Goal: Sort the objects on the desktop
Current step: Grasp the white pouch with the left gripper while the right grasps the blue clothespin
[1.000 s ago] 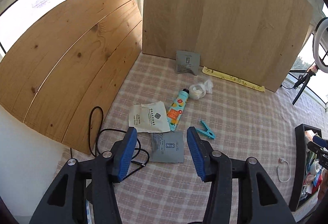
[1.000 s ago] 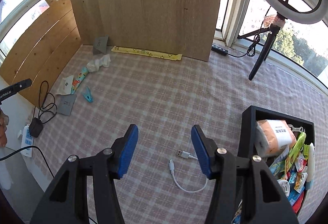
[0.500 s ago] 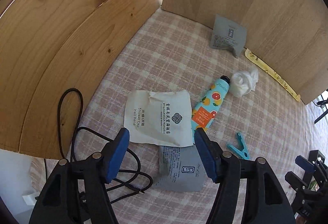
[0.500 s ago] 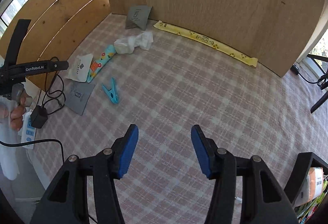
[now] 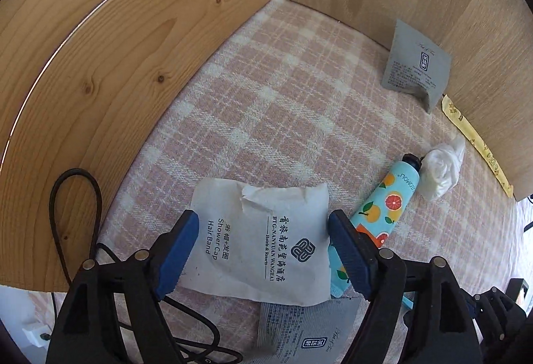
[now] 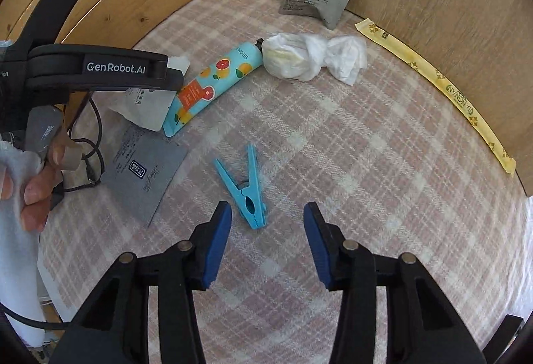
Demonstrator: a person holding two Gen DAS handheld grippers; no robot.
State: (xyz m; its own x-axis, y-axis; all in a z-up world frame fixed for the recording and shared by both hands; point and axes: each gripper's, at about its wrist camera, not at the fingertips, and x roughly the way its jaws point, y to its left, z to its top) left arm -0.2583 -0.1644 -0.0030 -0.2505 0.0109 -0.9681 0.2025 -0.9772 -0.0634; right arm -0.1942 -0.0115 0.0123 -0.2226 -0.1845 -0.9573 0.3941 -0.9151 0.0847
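Both hand-held grippers point down at a pink-and-white checked tablecloth [image 6: 383, 137], each lining up on an object to sort. The left gripper [image 5: 263, 250] is empty, its blue-padded jaws opening wide either side of a crumpled white paper shower-cap sachet [image 5: 263, 240], pads not yet pressing it. The right gripper [image 6: 266, 242] is also empty, jaws closing, with a light-blue plastic clothes peg [image 6: 248, 189] lying just ahead of them. A turquoise fruit-print tube [image 6: 213, 86] rests beside the sachet. Next, each gripper likely needs to lower, then clamp its item.
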